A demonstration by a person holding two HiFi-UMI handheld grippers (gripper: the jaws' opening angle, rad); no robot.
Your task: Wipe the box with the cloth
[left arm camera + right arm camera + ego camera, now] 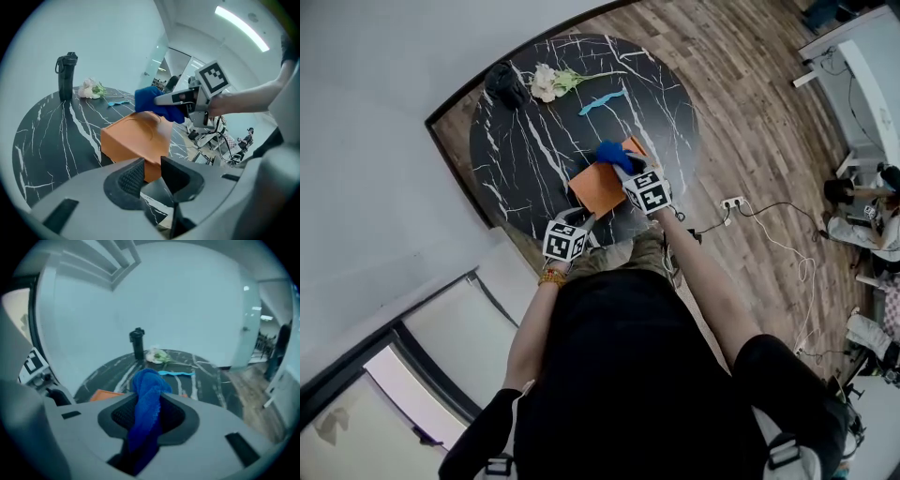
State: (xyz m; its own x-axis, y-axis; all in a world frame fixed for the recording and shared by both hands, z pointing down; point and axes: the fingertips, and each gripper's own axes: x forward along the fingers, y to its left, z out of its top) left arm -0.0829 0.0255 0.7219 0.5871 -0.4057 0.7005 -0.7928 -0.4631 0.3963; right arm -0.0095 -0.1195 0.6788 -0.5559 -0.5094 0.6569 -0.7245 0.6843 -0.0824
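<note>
Currently: one orange box [598,187], one blue cloth [614,155], one black bottle [506,84], one flower bunch [548,82], one light-blue strip [602,101]. All on a round black marble table [525,150] with white veins; wood plank floor [750,112], white wall [375,112]. Left tool [149,176]: jaws narrow, clamped on the box's near corner. Right tool [149,411]: closed on the cloth, bunched at the box's far edge; contact there unclear.

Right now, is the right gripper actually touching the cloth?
Touching. The right gripper view shows the right gripper with its jaws closed on the blue cloth, which bunches above them and hangs below.
</note>
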